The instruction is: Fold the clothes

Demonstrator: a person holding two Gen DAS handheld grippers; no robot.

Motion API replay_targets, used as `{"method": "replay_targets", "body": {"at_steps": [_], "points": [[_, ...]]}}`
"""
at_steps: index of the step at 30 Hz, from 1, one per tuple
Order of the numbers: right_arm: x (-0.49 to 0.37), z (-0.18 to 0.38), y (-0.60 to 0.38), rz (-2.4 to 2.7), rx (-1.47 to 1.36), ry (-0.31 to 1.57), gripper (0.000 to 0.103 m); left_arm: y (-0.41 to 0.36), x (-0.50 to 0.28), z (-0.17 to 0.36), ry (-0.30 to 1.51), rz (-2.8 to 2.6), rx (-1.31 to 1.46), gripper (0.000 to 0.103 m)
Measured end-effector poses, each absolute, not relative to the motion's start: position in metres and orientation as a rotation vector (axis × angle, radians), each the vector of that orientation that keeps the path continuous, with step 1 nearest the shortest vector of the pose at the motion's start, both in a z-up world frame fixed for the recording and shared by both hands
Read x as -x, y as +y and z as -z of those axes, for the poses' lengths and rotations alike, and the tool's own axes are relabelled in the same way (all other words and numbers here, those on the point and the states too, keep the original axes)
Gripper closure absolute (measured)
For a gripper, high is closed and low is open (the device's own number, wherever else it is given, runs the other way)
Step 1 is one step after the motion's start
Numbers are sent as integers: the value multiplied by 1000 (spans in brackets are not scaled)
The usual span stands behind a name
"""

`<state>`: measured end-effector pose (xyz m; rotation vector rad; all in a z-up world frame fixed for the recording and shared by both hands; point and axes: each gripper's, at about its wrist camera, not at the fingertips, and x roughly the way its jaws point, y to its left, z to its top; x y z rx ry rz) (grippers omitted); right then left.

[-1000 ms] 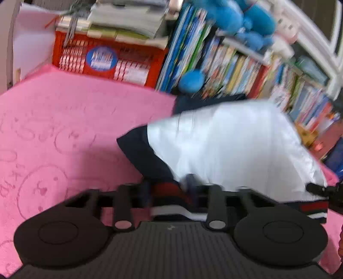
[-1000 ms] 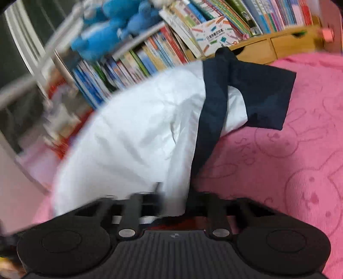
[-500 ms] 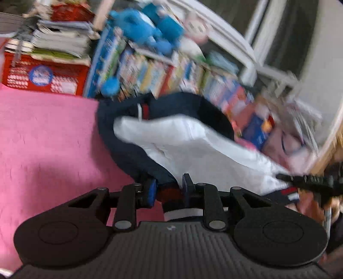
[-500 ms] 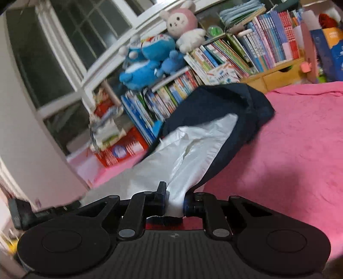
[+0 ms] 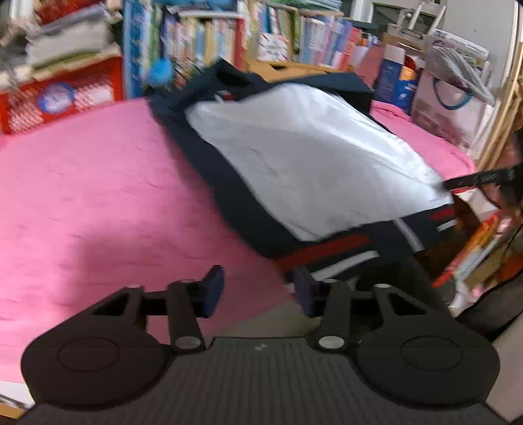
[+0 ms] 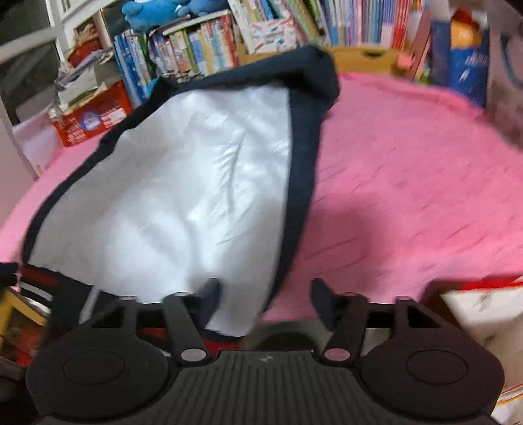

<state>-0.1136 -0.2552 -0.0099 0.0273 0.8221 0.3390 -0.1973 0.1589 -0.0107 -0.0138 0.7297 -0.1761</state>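
Note:
A navy jacket with white lining (image 5: 304, 163) lies spread, lining up, on the pink blanket (image 5: 91, 196). Its red-and-white striped hem (image 5: 330, 251) hangs at the blanket's near edge. My left gripper (image 5: 258, 291) is open and empty, just left of the hem. In the right wrist view the jacket (image 6: 170, 202) lies to the left. My right gripper (image 6: 264, 300) is open, with the jacket's near corner lying over its left finger. The right gripper also shows in the left wrist view (image 5: 480, 178) at the jacket's far corner.
Bookshelves packed with books (image 5: 228, 36) and blue plush toys (image 6: 153, 13) stand behind the blanket. A red crate (image 5: 62, 98) sits at the back left. Boxes and bags (image 5: 454, 94) stand at the right. The blanket's near edge drops to the floor (image 5: 271, 323).
Both grippers were shut on the jacket's hem and held it up. Now both are open and the jacket has dropped flat onto the blanket, lining up.

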Motion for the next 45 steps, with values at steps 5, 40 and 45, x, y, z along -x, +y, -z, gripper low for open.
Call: {"method": "replay_targets", "body": {"at_steps": [5, 40, 45], "points": [[94, -35, -252, -328, -2, 661, 28, 174, 175, -18, 593, 79, -40, 44], [-125, -44, -121, -467, 199, 501, 22, 82, 67, 62, 443, -32, -239, 29], [-165, 23, -1, -470, 358, 716, 48, 81, 66, 61, 444, -48, -230, 26]]}}
